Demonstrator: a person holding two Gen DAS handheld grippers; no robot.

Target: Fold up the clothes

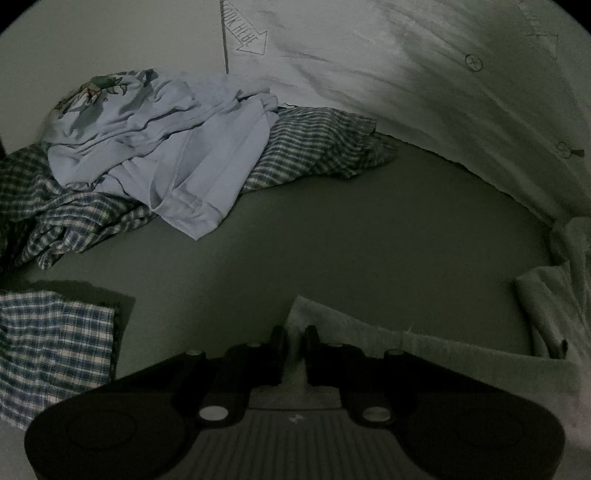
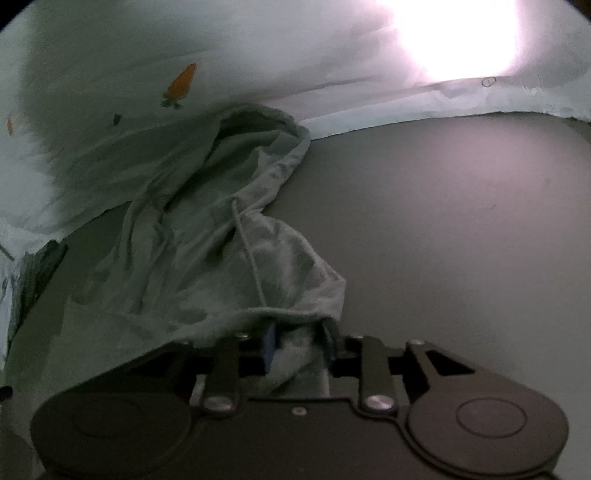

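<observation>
Hoodie (image 2: 207, 236), pale grey-green with a drawstring (image 2: 247, 251), lies crumpled on the dark table (image 2: 443, 229), its hood opening turned toward the far edge. Right hand-held gripper (image 2: 297, 347): jaws partly closed with a bunched fold of the hoodie's fabric between them, pressed from both sides. Left hand-held gripper (image 1: 294, 343): jaws nearly together, pinching a thin edge of the same pale fabric (image 1: 369, 339), which runs off to the right along the table.

Light patterned sheet (image 2: 147, 55) hangs behind the table in both views; it carries an orange carrot print (image 2: 181, 85) in the right wrist view and an arrow marking (image 1: 247, 31) in the left wrist view.

Left wrist view, far left of the table: light blue garment (image 1: 155, 147) heaped on a blue-and-white checked garment (image 1: 314, 144). Near left corner: a second checked cloth (image 1: 55, 347), lying flat, well apart from the heap.

Lighting is dim; fine fabric detail cannot be told.
</observation>
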